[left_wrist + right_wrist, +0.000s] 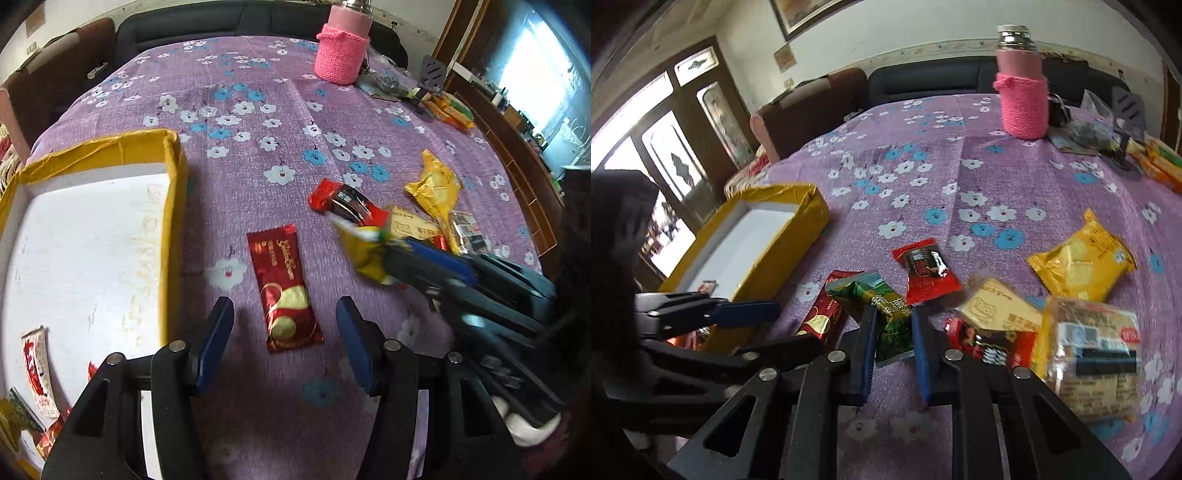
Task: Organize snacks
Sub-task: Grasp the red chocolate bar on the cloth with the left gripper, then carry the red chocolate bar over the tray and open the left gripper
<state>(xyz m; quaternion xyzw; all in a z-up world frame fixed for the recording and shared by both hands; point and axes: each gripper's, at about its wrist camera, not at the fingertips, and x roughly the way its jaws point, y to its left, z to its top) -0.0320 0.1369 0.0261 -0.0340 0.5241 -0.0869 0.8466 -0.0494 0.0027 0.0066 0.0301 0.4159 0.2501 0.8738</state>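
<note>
My left gripper [285, 314] is open, its fingers either side of a long red and gold snack bar [283, 291] lying on the purple cloth. My right gripper [894, 328] is shut on a green and yellow snack packet [886, 314], also blurred in the left wrist view [364, 251]. The yellow box [173, 206] with a white inside sits to the left and holds several red packets [37, 365]. Loose on the cloth are a red and black packet [925, 271], a yellow packet [1082, 258], a tan packet [1001, 306] and a clear bread pack [1093, 350].
A pink knit-sleeved bottle [1023, 96] stands at the table's far side. Dark clutter and orange boxes [1160, 162] lie at the far right. A dark sofa [923, 81] runs behind the table. The flowered cloth [280, 110] covers the table.
</note>
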